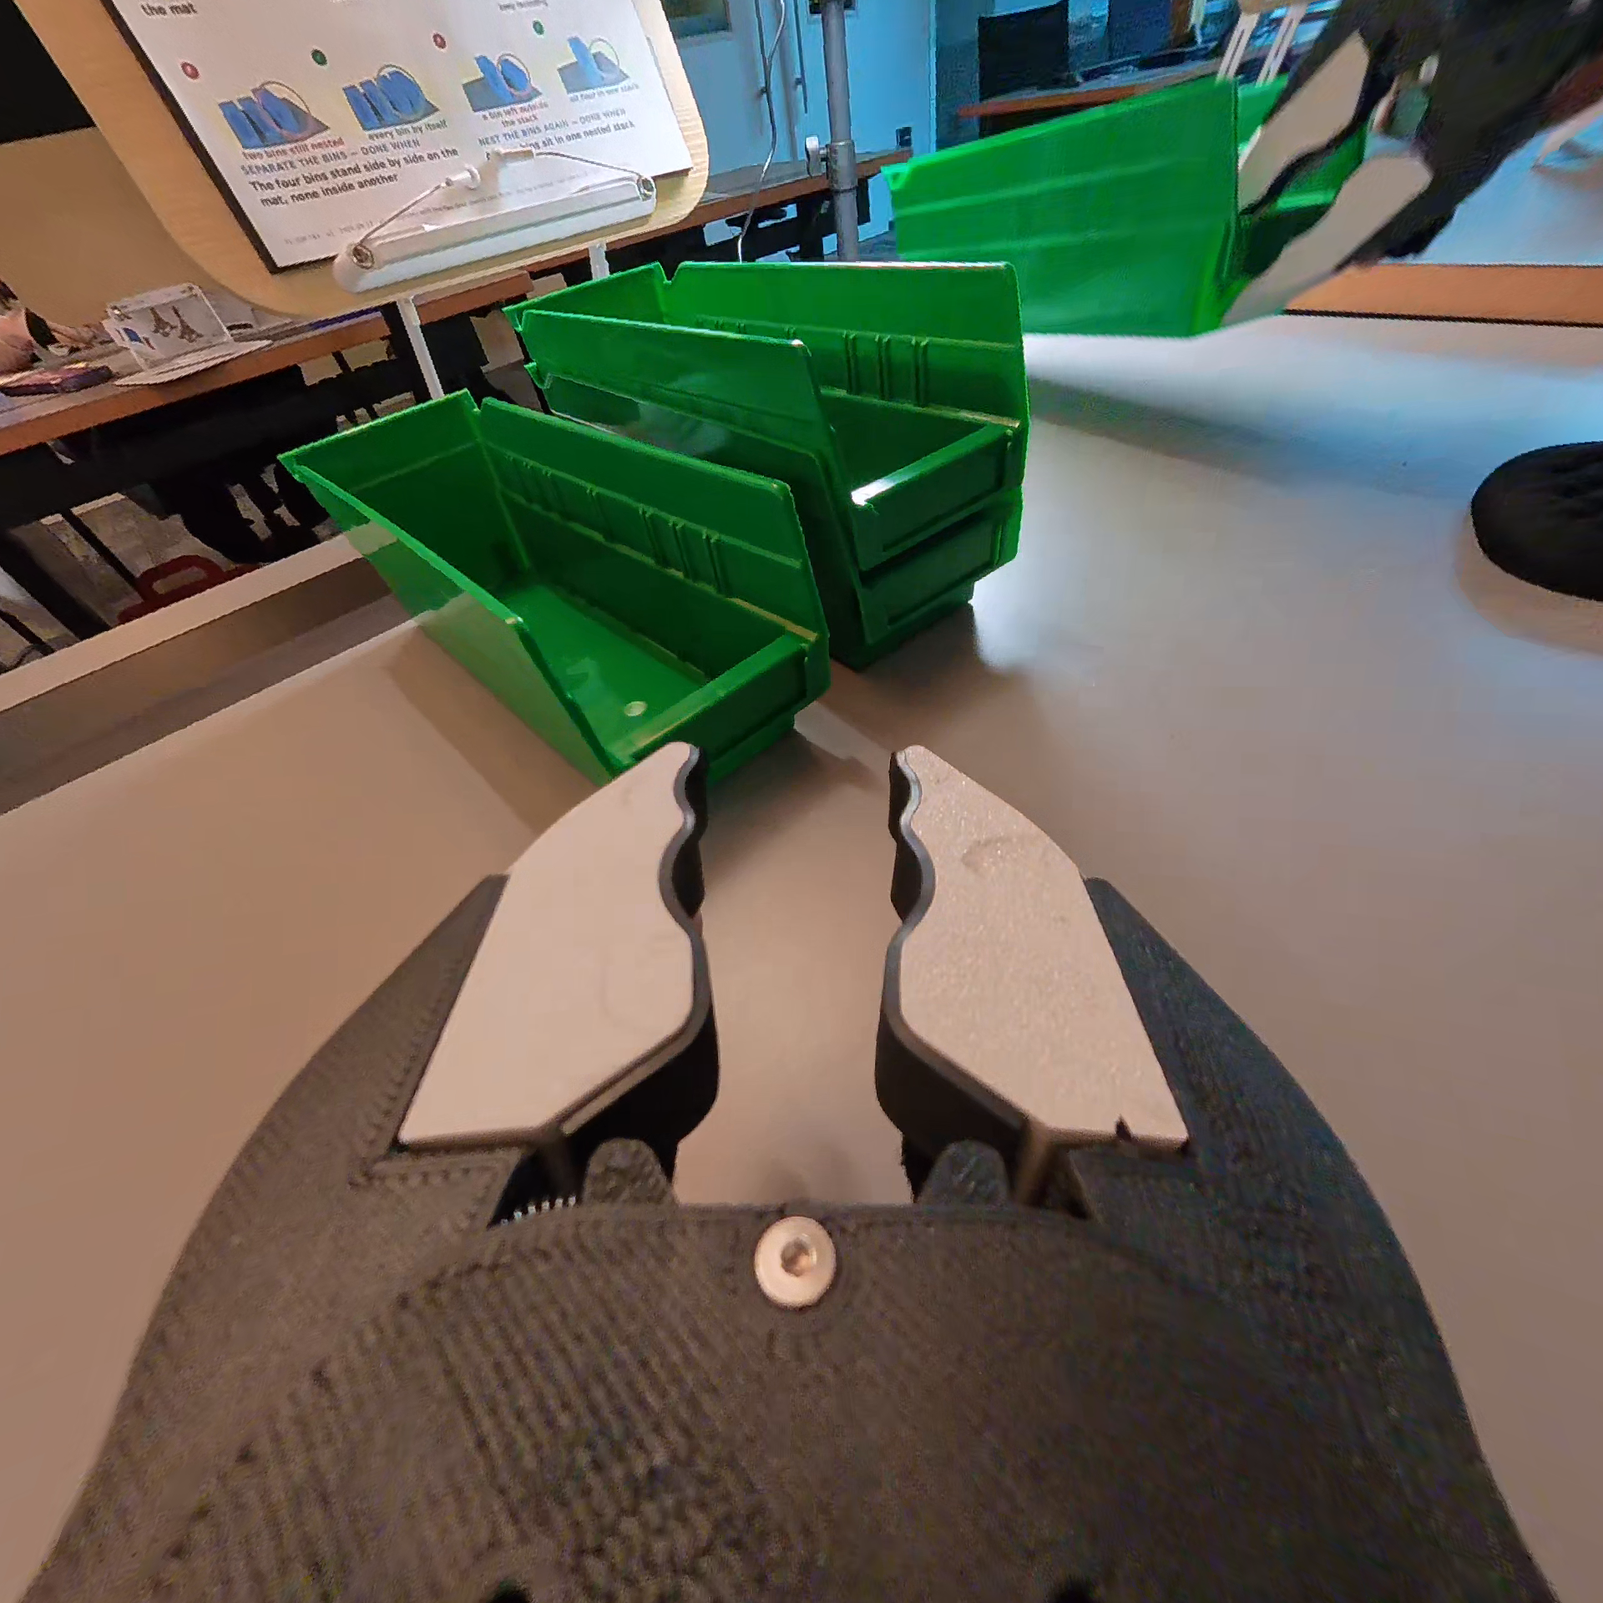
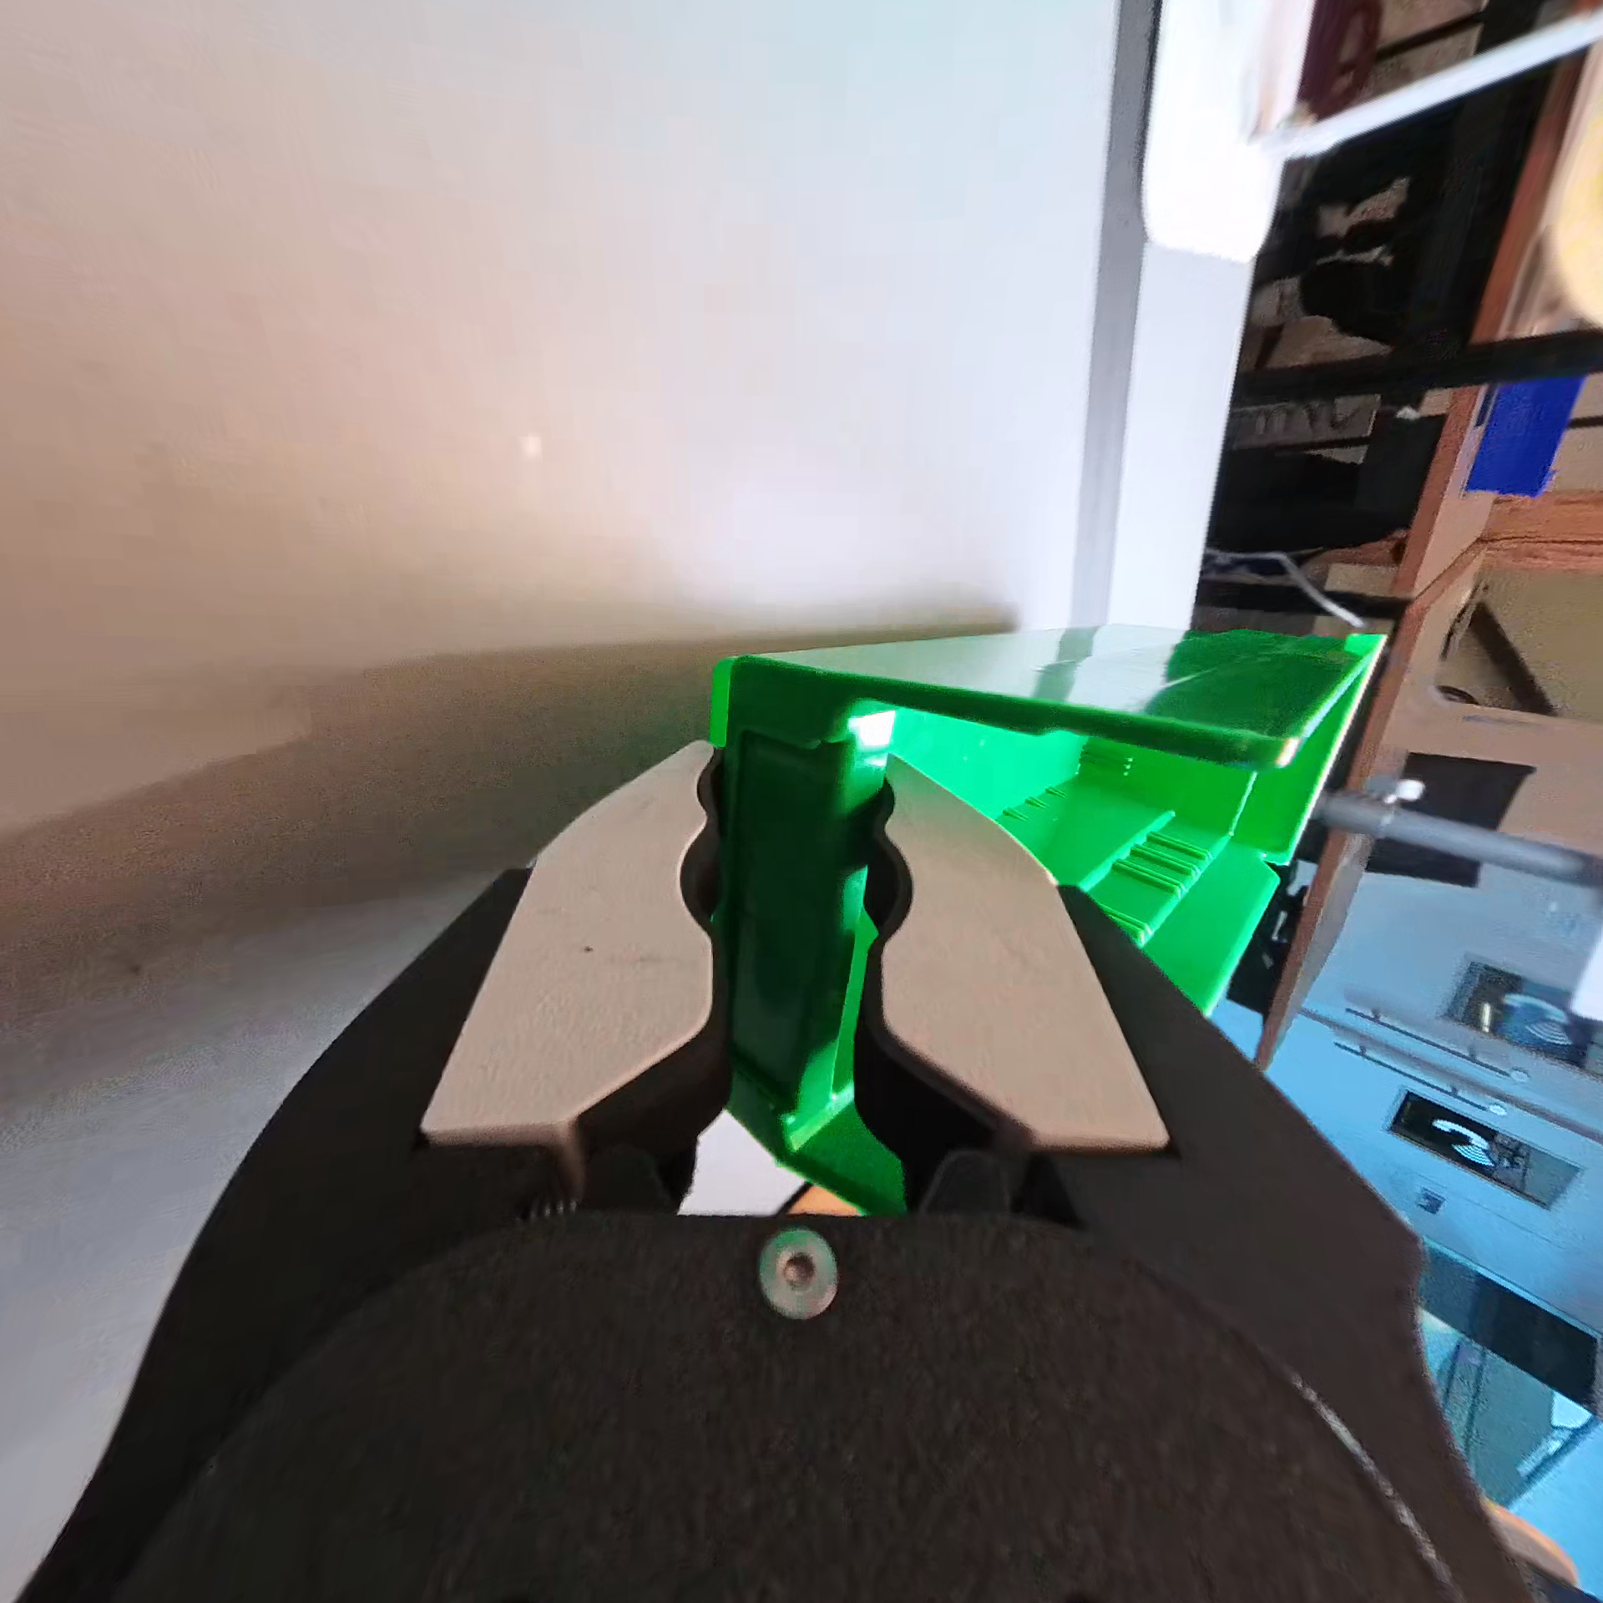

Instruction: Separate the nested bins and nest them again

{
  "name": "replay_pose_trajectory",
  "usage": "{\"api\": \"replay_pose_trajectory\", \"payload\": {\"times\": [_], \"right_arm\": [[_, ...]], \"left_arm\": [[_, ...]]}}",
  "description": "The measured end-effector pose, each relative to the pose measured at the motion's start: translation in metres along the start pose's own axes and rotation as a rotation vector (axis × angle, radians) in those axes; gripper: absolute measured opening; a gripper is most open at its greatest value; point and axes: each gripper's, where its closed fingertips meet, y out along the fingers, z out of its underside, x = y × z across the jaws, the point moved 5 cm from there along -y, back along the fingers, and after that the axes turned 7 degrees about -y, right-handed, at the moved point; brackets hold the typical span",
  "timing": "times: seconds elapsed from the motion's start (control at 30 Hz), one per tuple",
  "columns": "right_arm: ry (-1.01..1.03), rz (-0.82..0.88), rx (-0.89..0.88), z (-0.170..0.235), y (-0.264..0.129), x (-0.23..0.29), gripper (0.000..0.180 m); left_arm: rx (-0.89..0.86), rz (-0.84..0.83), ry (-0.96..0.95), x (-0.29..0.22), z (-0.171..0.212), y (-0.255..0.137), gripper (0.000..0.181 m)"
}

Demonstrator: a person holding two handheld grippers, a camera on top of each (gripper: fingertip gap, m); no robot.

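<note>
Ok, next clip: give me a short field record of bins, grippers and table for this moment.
bins on table: single green bin beside a nested stack, apparently two
bin in air: lifted bin, clear of the table
right gripper: shut on the lifted bin's end wall
left gripper: open, empty, near the single bin
other: black round object at right edge

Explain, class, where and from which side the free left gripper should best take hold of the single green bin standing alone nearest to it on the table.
Probably the low front wall of the single bin, which faces the left gripper. That wall is a thin upright lip, so one finger can go inside and one outside, coming from the near side, as the right gripper holds the lifted bin.
</note>
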Motion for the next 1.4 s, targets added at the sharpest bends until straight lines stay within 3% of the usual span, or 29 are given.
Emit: {"api": "replay_pose_trajectory", "payload": {"times": [0.2, 0.33, 0.4, 0.6, 0.77, 0.93, 1.07, 1.23, 1.3, 1.4], "right_arm": [[-0.049, 0.057, 0.027, 0.033, 0.045, 0.041, 0.031], [0.111, 0.057, -0.017, 0.027, 0.026, 0.032, 0.053], [0.198, 0.051, -0.073, 0.016, 0.005, 0.025, 0.056], [0.338, 0.017, -0.35, -0.072, -0.065, 0.008, 0.056], [0.266, -0.049, -0.465, -0.154, -0.083, 0.007, 0.052], [0.095, -0.059, -0.429, -0.222, -0.063, 0.004, 0.045], [-0.046, -0.055, -0.289, -0.263, -0.028, 0.003, 0.041], [-0.118, -0.052, -0.033, -0.263, 0.028, 0.004, 0.039], [-0.093, -0.058, -0.055, -0.265, 0.029, 0.002, 0.029], [-0.09, -0.106, -0.075, -0.262, 0.021, -0.001, 0.029]], "left_arm": [[-0.009, -0.01, 0.0, 0.0, -0.001, 0.002, 0.04], [-0.009, -0.014, -0.009, 0.001, -0.001, 0.002, 0.04], [-0.012, -0.015, -0.01, 0.001, -0.001, 0.002, 0.04], [-0.008, -0.016, 0.004, -0.001, -0.001, 0.003, 0.04], [-0.013, -0.018, -0.005, 0.0, 0.0, 0.002, 0.04], [-0.004, -0.013, -0.01, 0.0, 0.001, 0.003, 0.04], [-0.015, -0.013, -0.02, 0.001, 0.001, 0.001, 0.04], [-0.032, -0.011, -0.036, 0.004, 0.0, -0.004, 0.04], [-0.033, -0.007, -0.038, 0.004, 0.0, -0.005, 0.04], [-0.023, 0.003, -0.03, 0.002, 0.001, -0.005, 0.04]]}}
